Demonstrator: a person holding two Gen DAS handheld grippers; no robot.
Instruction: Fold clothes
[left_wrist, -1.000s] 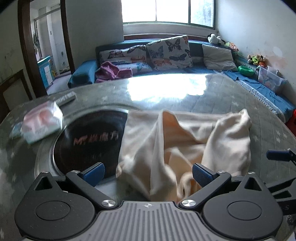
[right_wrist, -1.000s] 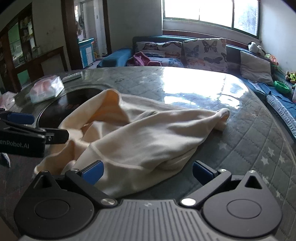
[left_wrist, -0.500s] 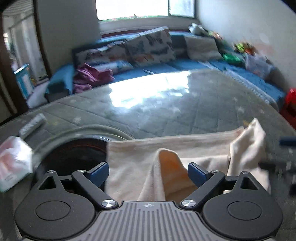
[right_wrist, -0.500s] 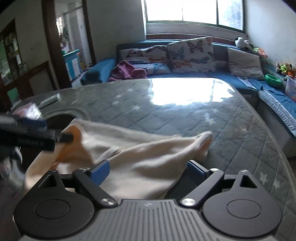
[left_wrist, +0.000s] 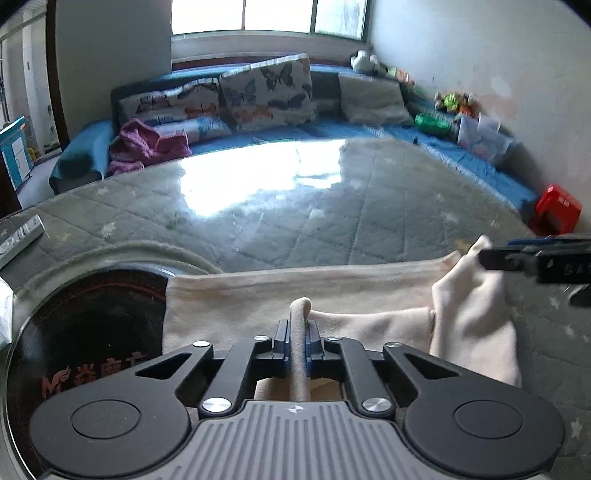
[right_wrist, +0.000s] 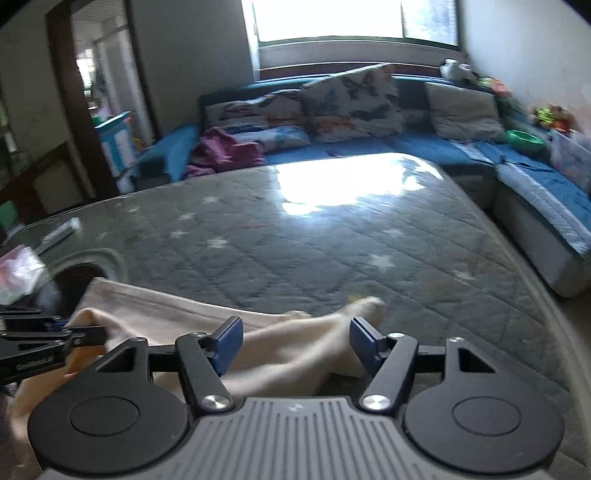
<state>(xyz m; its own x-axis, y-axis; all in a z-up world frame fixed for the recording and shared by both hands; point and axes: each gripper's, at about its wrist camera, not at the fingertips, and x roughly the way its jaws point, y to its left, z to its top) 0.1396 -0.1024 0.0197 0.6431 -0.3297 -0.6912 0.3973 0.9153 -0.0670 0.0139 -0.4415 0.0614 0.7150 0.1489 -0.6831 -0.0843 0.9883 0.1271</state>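
Our left gripper (left_wrist: 297, 341) pinches a raised fold of the cream garment (left_wrist: 332, 291) (spread on the quilted table (left_wrist: 295, 221)); our right gripper (right_wrist: 295, 341) hovers over it, jaws apart.

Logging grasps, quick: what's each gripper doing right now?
Left gripper: shut on a fold of the cream cloth.
Right gripper: open, cloth between its fingers, nothing gripped.

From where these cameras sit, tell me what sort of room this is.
Most likely a home living room: a blue corner sofa with butterfly cushions under a window, soft toys on its back, and a quilted table cover.
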